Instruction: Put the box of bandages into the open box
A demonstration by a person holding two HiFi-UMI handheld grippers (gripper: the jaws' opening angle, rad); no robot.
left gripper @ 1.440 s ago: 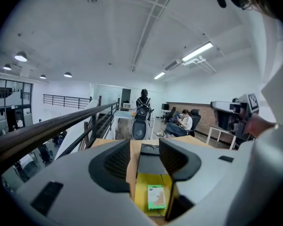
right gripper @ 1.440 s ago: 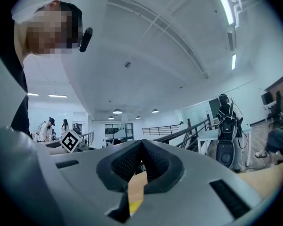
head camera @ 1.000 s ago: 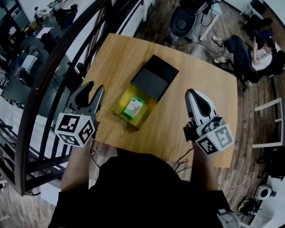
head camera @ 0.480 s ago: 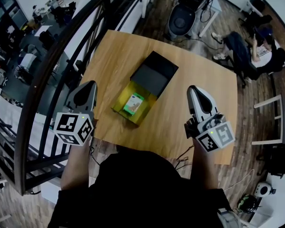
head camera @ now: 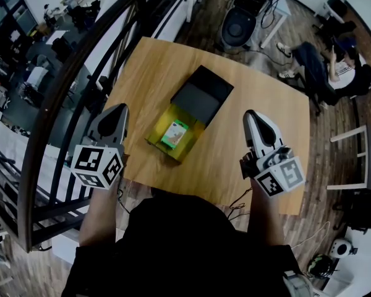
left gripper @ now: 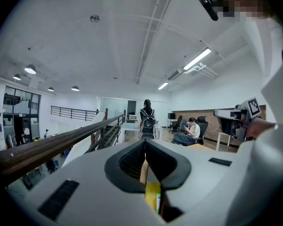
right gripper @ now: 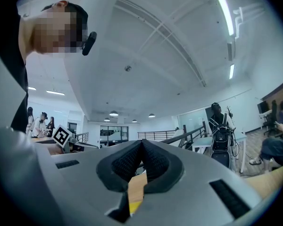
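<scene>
The open box [head camera: 162,142] has a yellow inside and lies in the middle of the wooden table [head camera: 260,98]. Its black lid [head camera: 201,96] is folded back on the far side. The bandage box [head camera: 174,135], green and white, lies flat inside the yellow part. My left gripper [head camera: 119,108] hovers left of the open box, shut and empty, and in its own view the pads [left gripper: 132,161] meet with a strip of yellow box showing below them. My right gripper [head camera: 251,114] hovers right of the box, also shut with nothing in it; its pads [right gripper: 155,161] touch.
A black stair railing [head camera: 68,85] runs close along the table's left edge. Beyond the far edge stand an office chair [head camera: 238,23] and a seated person [head camera: 334,67]. A person with a backpack [left gripper: 147,119] stands farther off.
The left gripper's jaws have gone from spread apart to shut, with nothing between them. The right gripper has hardly moved. The bandage box stays inside the open box.
</scene>
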